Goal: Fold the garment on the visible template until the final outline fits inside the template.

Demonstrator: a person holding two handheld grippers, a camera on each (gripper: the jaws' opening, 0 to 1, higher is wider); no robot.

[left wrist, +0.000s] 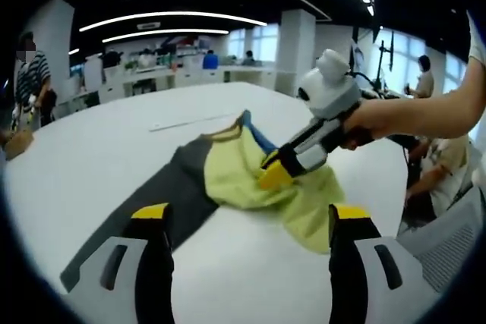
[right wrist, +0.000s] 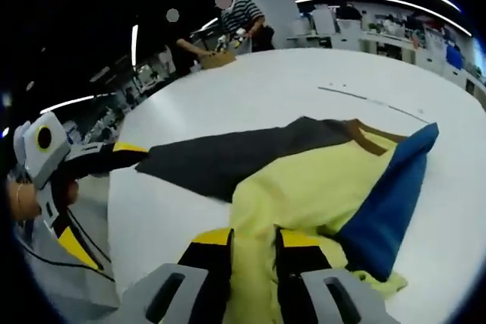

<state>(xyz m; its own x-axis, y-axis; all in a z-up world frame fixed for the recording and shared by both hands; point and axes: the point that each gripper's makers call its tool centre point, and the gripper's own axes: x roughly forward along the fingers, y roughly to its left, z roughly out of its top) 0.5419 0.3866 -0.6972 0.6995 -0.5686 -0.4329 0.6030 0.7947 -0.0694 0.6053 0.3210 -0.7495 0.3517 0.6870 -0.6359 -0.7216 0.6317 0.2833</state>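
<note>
One garment (left wrist: 228,172) of yellow, grey and blue lies crumpled on the white counter (left wrist: 99,149). No writing can be read. The right claw (right wrist: 254,252) pinches a yellow fold between narrow jaws. The left claw (left wrist: 247,221) hovers wide apart, holding nothing. Several people stand or sit at desks behind.

Left gripper view: low over table (left wrist: 91,165), faces garment (left wrist: 243,172). Right gripper view: close, opposite side, same garment.
</note>
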